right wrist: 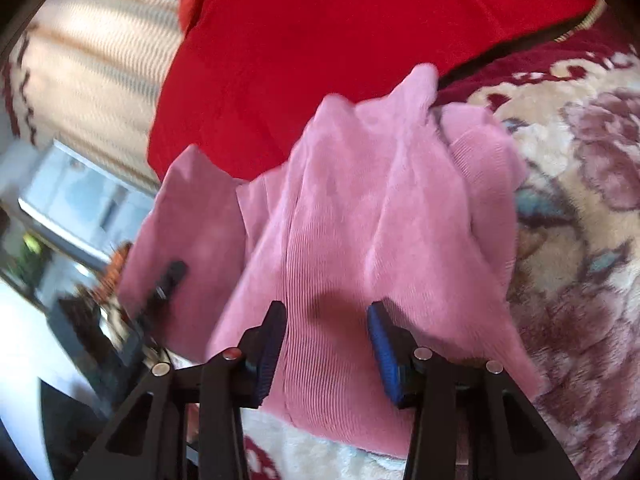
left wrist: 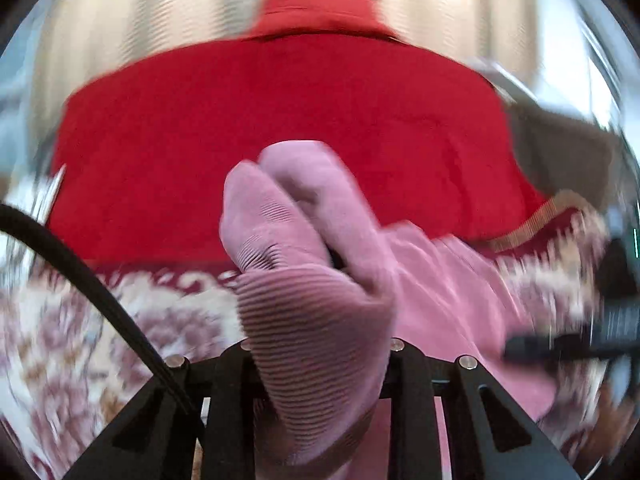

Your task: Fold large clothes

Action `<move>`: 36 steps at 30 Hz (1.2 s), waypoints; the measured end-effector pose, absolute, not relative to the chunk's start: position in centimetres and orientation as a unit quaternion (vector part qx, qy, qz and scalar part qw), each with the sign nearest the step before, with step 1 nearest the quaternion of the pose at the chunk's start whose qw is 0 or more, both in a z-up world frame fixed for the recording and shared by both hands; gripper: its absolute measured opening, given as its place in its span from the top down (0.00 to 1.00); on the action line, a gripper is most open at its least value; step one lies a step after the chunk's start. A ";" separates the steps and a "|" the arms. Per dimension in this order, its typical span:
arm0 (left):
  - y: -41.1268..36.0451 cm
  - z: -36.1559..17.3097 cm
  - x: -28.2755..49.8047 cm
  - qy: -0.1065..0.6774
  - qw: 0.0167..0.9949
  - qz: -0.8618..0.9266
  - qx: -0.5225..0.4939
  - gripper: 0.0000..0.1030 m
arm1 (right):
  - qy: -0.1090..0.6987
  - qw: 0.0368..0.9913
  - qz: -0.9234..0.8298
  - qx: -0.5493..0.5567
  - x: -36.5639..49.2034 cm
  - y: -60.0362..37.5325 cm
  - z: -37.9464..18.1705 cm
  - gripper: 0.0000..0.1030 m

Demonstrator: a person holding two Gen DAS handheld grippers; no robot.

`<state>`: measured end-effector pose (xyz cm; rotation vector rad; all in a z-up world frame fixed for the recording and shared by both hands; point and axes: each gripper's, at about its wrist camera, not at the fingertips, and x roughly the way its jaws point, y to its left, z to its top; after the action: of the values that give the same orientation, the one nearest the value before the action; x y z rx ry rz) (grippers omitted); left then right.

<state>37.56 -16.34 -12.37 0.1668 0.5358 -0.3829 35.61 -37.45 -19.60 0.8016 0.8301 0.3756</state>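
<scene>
My left jaws are clamped on a bunched fold of the pink ribbed garment point(left wrist: 316, 320); in the left wrist view the cloth wraps right over the left gripper point(left wrist: 320, 364) and hides both fingers, so the grip shows only by the wad of knit rising out from between the black arms. The cloth there is lifted into two rounded humps in front of the camera, with the rest of it trailing down to the right onto the floral blanket point(left wrist: 80, 340).

My right gripper point(right wrist: 327, 354) has its jaws standing apart, one blue pad point(right wrist: 382, 350) on each side of a ridge of the same garment point(right wrist: 360, 220). The cloth runs between the pads, but I cannot tell whether they press on it; they look to rest against it rather than pinch it.

The garment lies crumpled on the blanket, its far edge touching the big red pillow point(right wrist: 320, 40) behind it. In the right wrist view its left flap hangs toward my other gripper, whose dark fingertip point(right wrist: 170, 280) shows against the pink. A black cable point(left wrist: 80, 272) crosses the lower left of the left wrist view. Both views are smeared with blur.
</scene>
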 end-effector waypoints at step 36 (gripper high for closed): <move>-21.7 -9.6 35.4 0.205 0.909 -0.354 0.082 0.75 | 0.305 0.872 0.251 0.289 43.8 -33.3 -11.2 0.84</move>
<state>35.37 -21.69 -9.64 0.1682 0.4231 -0.7303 43.77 -33.25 -11.17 0.6034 0.6371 0.5241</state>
